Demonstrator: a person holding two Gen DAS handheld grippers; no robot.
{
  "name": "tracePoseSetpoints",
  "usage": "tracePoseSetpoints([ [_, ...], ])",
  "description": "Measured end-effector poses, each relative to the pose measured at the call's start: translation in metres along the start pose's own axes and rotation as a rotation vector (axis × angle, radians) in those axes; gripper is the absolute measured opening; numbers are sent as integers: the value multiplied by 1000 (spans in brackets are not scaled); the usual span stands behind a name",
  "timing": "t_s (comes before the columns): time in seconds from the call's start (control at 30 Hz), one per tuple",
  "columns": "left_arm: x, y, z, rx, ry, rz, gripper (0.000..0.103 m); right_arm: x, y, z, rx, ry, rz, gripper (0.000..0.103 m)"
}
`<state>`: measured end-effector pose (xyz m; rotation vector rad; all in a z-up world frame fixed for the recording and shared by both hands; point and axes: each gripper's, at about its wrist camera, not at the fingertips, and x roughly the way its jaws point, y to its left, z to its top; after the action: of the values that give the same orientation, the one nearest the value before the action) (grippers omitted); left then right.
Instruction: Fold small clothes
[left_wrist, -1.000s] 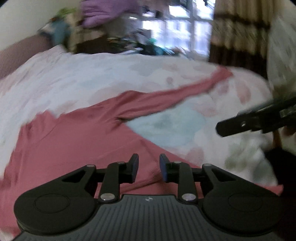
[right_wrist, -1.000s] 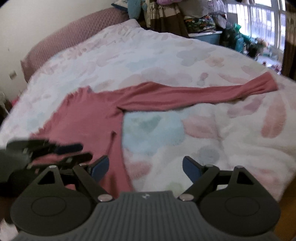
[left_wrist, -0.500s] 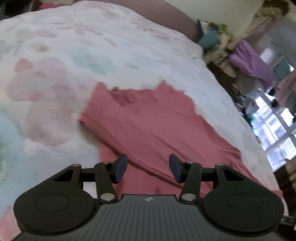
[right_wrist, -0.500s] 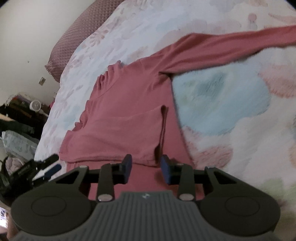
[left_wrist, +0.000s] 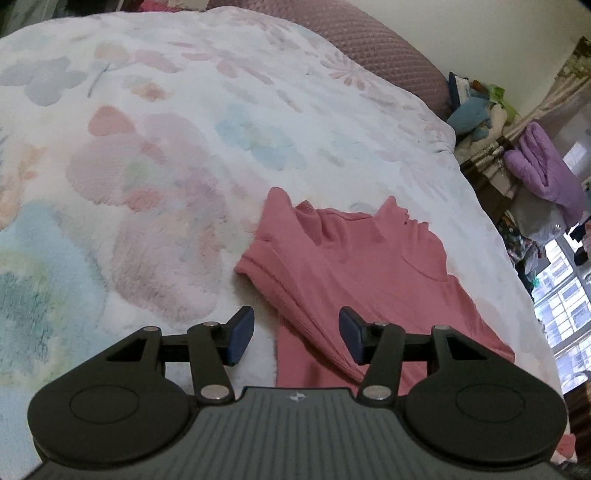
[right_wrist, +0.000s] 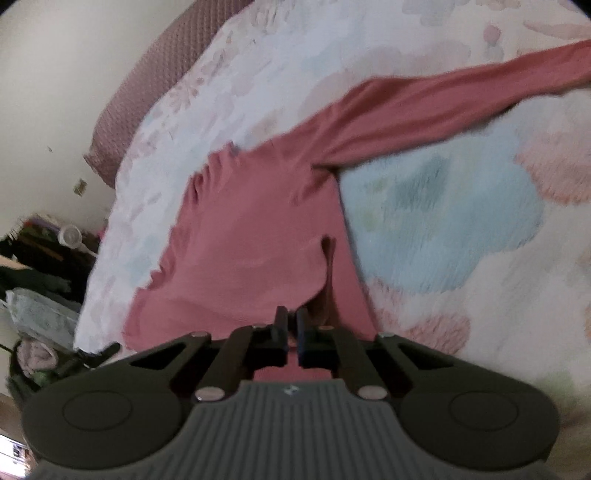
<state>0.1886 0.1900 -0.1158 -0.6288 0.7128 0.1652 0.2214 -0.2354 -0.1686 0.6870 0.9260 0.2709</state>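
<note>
A pink long-sleeved top (left_wrist: 373, 273) lies flat on a fluffy flower-print blanket (left_wrist: 155, 155). In the left wrist view my left gripper (left_wrist: 295, 336) is open, its jaws either side of the top's left folded edge. In the right wrist view the same top (right_wrist: 243, 236) has one sleeve (right_wrist: 443, 107) stretched out to the far right. My right gripper (right_wrist: 291, 334) is shut on the near edge of a folded-over layer of the top, by a raised crease (right_wrist: 328, 266).
A mauve headboard (left_wrist: 369, 48) runs along the far side of the bed. Piled clothes and a purple quilt (left_wrist: 543, 173) sit at the right by a window. In the right wrist view, clutter (right_wrist: 37, 266) lies on the floor left of the bed.
My left gripper has opened wider and shifted left along the top's edge. My right gripper has moved in and closed on the folded layer of the top.
</note>
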Motion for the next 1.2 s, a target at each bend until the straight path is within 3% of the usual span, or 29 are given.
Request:
tracePoseSetpoints([
  [0.27,8,-7,0,8,23,-33,61,-39,-1,20,-11,-55,22,0],
  [0.47,14,-7,-2,-35,70,-104,61,-46,7,28,-36,-63,42,0],
  [0.73,9,-4,-17,-193,115,-233,61,-55,67,63,-173,-95,96,0],
  [0.87,25,-7,-20,-263,144,-250,63,-69,103,82,-259,-117,109,0],
  [0.93,34,-5,-17,-313,132,-253,69,-75,113,85,-276,-120,116,0],
  [1.13,58,16,-8,-580,111,-292,69,-90,119,85,-291,-130,125,0],
  [1.2,52,15,-1,-565,62,-283,69,-96,119,86,-292,-139,121,0],
])
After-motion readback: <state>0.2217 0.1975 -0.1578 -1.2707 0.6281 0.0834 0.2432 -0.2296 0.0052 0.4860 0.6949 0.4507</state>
